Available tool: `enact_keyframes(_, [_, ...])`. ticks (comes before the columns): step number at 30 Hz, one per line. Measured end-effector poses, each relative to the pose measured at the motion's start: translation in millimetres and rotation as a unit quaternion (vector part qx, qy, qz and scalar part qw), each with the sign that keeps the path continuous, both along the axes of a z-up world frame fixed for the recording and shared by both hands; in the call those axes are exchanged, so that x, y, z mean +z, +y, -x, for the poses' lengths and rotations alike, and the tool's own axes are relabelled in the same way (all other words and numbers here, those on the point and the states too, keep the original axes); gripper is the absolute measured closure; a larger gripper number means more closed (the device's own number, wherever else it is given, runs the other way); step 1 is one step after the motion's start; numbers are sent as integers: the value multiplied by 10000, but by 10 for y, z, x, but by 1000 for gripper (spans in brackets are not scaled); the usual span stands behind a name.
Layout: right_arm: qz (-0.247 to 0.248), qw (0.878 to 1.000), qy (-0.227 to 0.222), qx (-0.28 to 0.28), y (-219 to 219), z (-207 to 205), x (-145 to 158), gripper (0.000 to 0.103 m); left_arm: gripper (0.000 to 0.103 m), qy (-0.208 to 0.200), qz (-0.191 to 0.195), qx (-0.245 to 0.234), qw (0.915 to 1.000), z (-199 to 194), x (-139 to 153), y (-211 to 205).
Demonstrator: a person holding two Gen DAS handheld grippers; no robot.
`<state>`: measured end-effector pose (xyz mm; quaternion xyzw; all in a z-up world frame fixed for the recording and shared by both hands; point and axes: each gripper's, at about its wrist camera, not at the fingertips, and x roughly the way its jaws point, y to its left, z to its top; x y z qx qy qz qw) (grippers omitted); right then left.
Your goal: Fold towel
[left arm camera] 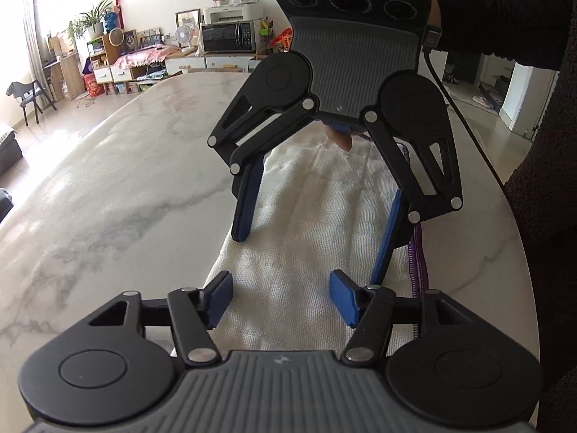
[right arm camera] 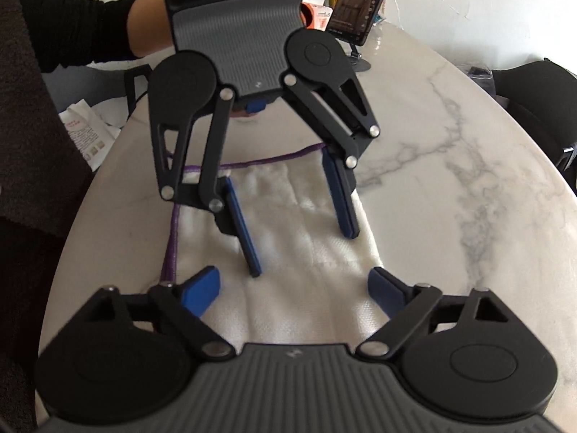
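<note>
Left wrist view: left gripper [left arm camera: 281,297] sat at bottom centre, jaws spread wide, blue pads [left arm camera: 220,297] clear of the cloth w/ nothing between them. The towel [left arm camera: 306,245], white w/ a purple hem down its right edge, lay as a long folded strip on the marble table [left arm camera: 108,187], running from bottom centre up toward the middle of frame. Right gripper [left arm camera: 313,223] came in from the top, facing the camera, jaws also wide apart; its left fingertip stood on or just above the towel's left edge, the other near the purple hem. Contact: can't tell. A dark sleeve [left arm camera: 505,25] reached in from upper right. Background upper left: a microwave [left arm camera: 227,36] and shelving, blurry.

Right wrist view: right gripper [right arm camera: 294,290] at bottom centre, jaws wide, nothing gripped; towel [right arm camera: 306,288] lay flat between and beneath the pads. Left gripper [right arm camera: 299,249] hung from the top centre, jaws wide too, both blue fingers [right arm camera: 339,198] pointing down at the towel's middle, tips close to the fabric. The purple hem ran along the towel's far edge and down the left side of frame. A phone [right arm camera: 360,3] on a stand stood at upper right of centre, on the table [right arm camera: 450,187]. Paper sheets [right arm camera: 86,133] lay at left, beyond the table edge.
</note>
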<state>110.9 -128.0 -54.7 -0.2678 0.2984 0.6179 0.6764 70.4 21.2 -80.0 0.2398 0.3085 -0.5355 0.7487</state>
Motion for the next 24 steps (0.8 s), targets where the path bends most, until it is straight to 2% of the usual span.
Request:
enact_keyframes(2, [-83,10000,2,-9,-68,16,-5,9,27,-23,62,98,9999,2,-35,16])
enact_keyframes(9, [-317,9992,-55,-231,-405,90,-11,7,25,-251,165,263,9992,182,-63,186])
enact_keyframes(18, [-187,9971,-88,-734,-807,171,-19,3,25,-163,150,674,9975,242,-18,431])
enact_keyframes(22, [-107,9960,-191,-861,-890,214,39,3,25,-391,13,638,9972,271,64,429])
enact_keyframes(24, [-249,9960,-228,-832,-876,236,118,4,25,-441,41,551,9975,323,114,422])
